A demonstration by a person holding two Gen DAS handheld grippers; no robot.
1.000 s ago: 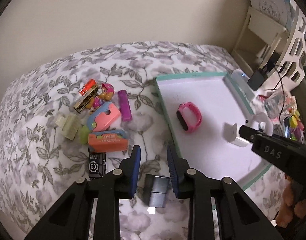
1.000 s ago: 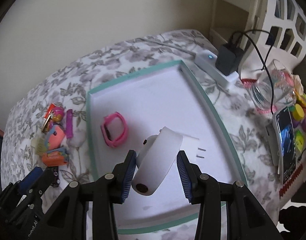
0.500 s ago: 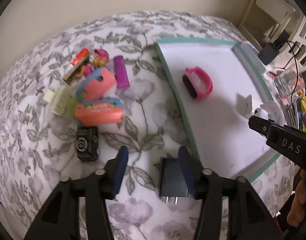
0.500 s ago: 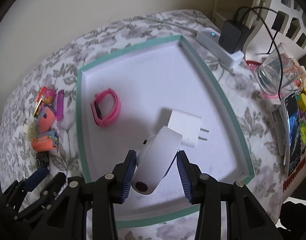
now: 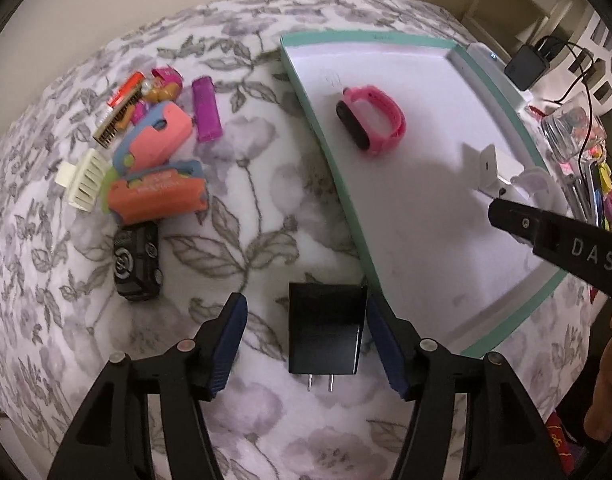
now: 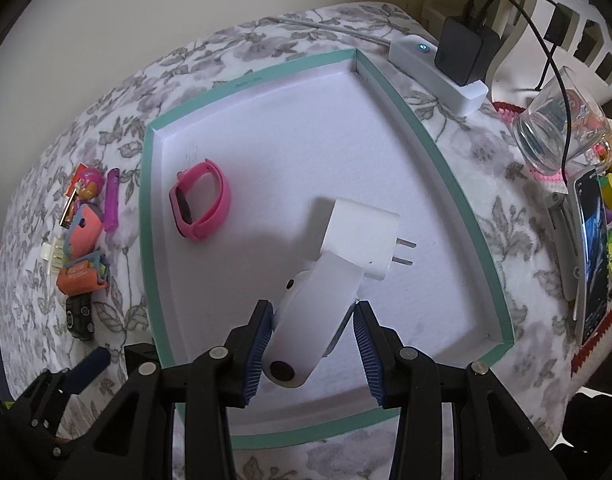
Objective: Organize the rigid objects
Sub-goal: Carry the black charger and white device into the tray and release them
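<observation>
Our left hand-held gripper [image 5: 306,344] points steeply down at the floral-covered counter [image 5: 246,168], its jaws opening around a black charger [image 5: 325,328] that lies flat between them, prongs toward us. The right blue pad [image 5: 380,336] sits just beside the charger's edge; the left pad stands clear of it.

Our right hand-held gripper [image 6: 313,344] pinches a white band-shaped device [image 6: 312,320] over the teal-rimmed tray [image 6: 434,128]. The device's far end overlaps a white plug adapter [image 6: 360,232] lying in the tray, prongs pointing to 3 o'clock. A pink watch [image 6: 200,202] rests in the tray at 10 o'clock from the adapter.

At 10 o'clock from the charger sits a pile of small things: a black toy car [image 5: 137,264], an orange case [image 5: 158,196], a purple lighter [image 5: 207,110].
</observation>
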